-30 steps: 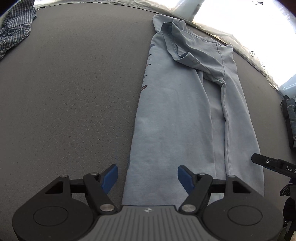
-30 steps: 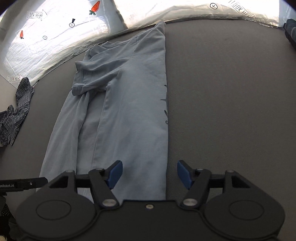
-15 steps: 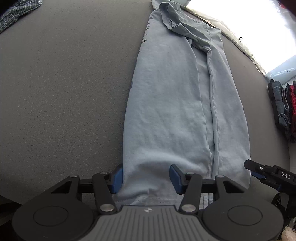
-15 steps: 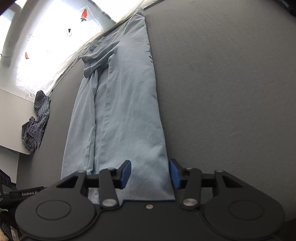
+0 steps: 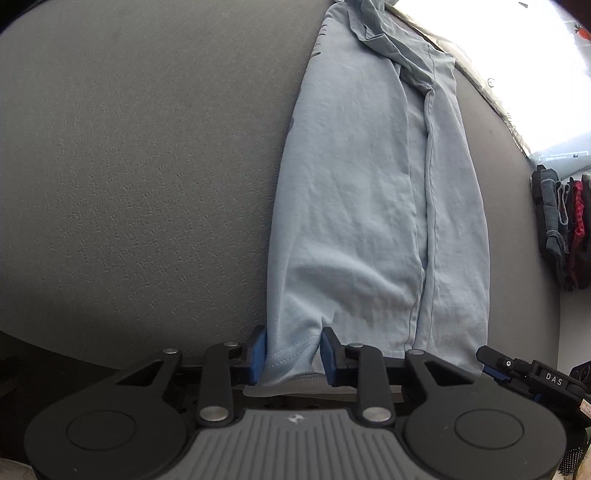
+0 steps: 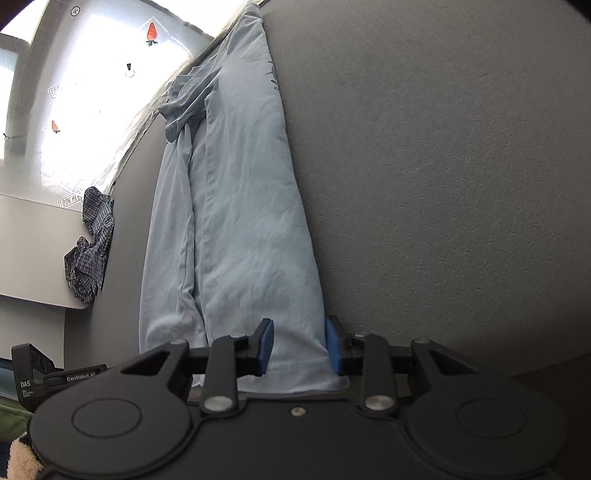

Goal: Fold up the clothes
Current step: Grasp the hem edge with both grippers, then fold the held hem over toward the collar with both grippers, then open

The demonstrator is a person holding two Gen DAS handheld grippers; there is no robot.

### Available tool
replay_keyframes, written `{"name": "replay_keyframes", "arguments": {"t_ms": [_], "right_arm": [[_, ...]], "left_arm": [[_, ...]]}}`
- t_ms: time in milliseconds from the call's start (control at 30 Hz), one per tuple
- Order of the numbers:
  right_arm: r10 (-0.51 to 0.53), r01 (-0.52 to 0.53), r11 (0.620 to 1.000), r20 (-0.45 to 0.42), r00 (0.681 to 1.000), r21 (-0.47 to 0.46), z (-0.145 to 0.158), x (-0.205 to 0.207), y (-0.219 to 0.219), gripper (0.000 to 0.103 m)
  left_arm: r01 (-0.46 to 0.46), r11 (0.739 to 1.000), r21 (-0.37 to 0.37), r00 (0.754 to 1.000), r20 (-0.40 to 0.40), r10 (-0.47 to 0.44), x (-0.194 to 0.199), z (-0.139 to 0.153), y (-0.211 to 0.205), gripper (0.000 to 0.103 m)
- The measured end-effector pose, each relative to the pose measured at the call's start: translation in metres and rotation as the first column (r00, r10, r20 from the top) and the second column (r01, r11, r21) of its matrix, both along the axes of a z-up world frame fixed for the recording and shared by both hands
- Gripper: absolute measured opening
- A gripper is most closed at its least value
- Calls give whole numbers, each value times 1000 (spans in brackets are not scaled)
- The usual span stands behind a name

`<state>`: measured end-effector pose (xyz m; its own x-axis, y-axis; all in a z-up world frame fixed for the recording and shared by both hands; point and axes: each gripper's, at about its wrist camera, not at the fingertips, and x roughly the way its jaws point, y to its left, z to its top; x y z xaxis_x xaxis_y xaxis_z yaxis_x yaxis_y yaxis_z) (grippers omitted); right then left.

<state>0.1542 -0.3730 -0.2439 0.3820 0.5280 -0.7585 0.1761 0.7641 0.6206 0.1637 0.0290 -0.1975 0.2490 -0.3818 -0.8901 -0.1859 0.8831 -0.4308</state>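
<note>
Pale blue long-sleeved cotton shirt (image 5: 354, 221) laid on a dark grey textured surface (image 5: 140, 177)

Dark lettering is seen along the shirt's edge at 12 o'clock; a crumpled navy-and-white checked cloth (image 6: 92, 243) is seen at 9 o'clock in the right wrist view; blue pads (image 5: 258, 350) are carried on black gripper fingers; orange carrot prints (image 6: 151, 32) are scattered on the bright white sheet.

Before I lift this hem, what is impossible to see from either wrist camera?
- Left wrist: light blue shirt hem hidden behind left tool; collar cut off at the top.
- Right wrist: hem hidden behind right tool.
- Both: window glare blanks the background.
- Left wrist: folded stack cropped.
</note>
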Motion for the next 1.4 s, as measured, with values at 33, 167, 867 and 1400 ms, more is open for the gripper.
{"name": "replay_keyframes", "arguments": {"t_ms": [33,167,867,1400], "right_arm": [[8,-8,1000,-6,1000,-4,0,1,0,28],[-3,6,998,-58,998,59,-6,6,-10,4],[-293,208,880,144,945,427,50,122,-52,3],[-412,353,854,82,908,382,27,281,-55,23]], "left_arm": [[4,1000,-14,1000,1,-4,0,0,0,7],[-14,997,-69,1000,9,15,1,0,2,7],[-283,851,-442,874,246,419,95,81,35,6],[-376,851,-366,868,182,461,270,24,48,20]]}}
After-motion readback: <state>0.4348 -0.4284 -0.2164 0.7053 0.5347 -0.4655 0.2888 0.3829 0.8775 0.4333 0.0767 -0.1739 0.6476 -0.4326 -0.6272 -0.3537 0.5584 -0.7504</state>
